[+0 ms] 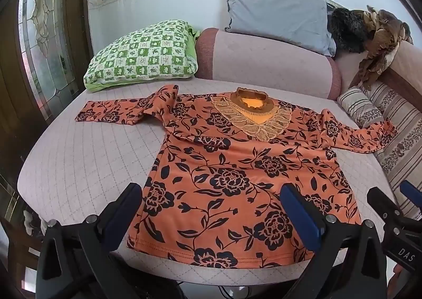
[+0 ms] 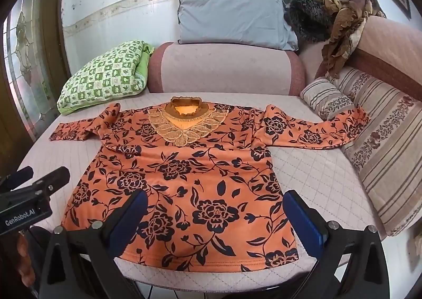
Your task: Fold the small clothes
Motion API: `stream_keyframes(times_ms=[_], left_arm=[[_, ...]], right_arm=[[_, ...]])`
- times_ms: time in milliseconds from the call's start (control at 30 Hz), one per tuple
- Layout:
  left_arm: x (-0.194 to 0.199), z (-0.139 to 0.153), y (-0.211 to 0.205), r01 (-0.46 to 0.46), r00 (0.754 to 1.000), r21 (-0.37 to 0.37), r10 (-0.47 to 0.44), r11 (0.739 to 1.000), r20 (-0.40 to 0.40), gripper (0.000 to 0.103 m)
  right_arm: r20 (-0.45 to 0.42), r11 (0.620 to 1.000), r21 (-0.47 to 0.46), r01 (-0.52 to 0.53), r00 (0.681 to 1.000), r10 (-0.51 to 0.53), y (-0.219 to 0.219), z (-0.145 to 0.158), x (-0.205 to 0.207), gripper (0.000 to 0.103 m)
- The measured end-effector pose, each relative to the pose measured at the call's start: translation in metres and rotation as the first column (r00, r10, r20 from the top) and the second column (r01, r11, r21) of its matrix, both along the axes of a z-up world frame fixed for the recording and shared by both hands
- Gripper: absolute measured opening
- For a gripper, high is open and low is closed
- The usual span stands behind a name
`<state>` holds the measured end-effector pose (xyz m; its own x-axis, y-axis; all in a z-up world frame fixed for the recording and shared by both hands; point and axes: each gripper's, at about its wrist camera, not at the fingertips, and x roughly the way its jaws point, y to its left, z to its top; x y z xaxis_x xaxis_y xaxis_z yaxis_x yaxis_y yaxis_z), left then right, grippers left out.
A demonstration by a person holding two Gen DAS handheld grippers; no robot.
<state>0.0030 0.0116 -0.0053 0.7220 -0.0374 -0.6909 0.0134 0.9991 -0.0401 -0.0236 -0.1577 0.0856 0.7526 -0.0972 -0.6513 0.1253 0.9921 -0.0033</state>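
**Orange floral blouse spread flat, both claws wide and empty**

Left wrist view: the left gripper (image 1: 211,209) hangs over the near hem of an orange floral blouse (image 1: 232,175), its two blue-padded fingers (image 1: 300,220) spread wide with nothing between them but the cloth below; whether they touch it cannot be told. The blouse lies front-up on a quilted pink sofa seat (image 1: 87,167), lace collar (image 1: 250,117) toward the backrest. Its left sleeve (image 1: 116,111) reaches out over the seat, bunched at the shoulder; the right sleeve (image 1: 361,135) runs onto a striped cushion (image 1: 403,146). Behind the blouse sit a green checked pillow (image 1: 142,56), a pink bolster (image 1: 266,61) and a grey pillow (image 1: 277,11) leaning on the wall. A brown ruffled cloth (image 1: 379,43) drapes over the sofa arm. The right gripper (image 1: 395,209) pokes in at the lower right edge.

Right wrist view: the right gripper (image 2: 216,214) is likewise opened wide and holds nothing, above the blouse's (image 2: 184,175) lower right part. The blouse is spread on the seat (image 2: 316,175), collar (image 2: 186,119) away from the camera, one sleeve (image 2: 316,130) laid against the striped cushion (image 2: 382,154). The left gripper (image 2: 29,188) shows at the left edge, off the blouse's side, its spread hard to judge here. The green checked pillow (image 2: 102,75), bolster (image 2: 224,67), grey pillow (image 2: 232,14) and brown cloth (image 2: 343,35) line the back.
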Motion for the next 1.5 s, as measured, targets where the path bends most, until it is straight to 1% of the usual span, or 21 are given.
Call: stream_keyframes(times_ms=[633,1500], left_arm=[[-0.004,0.004,0.004,-0.002,1.0,-0.004,0.002,1.0,0.004,0.103],[-0.005,0.002,0.009,-0.009,1.0,-0.004,0.009,1.0,0.006,0.103]], right_arm=[[0.023,1.0,-0.002,-0.007,1.0,0.007,0.004,0.008,-0.004,0.103],[0.021,1.0,-0.008,-0.017,1.0,0.017,0.012,0.012,-0.002,0.103]])
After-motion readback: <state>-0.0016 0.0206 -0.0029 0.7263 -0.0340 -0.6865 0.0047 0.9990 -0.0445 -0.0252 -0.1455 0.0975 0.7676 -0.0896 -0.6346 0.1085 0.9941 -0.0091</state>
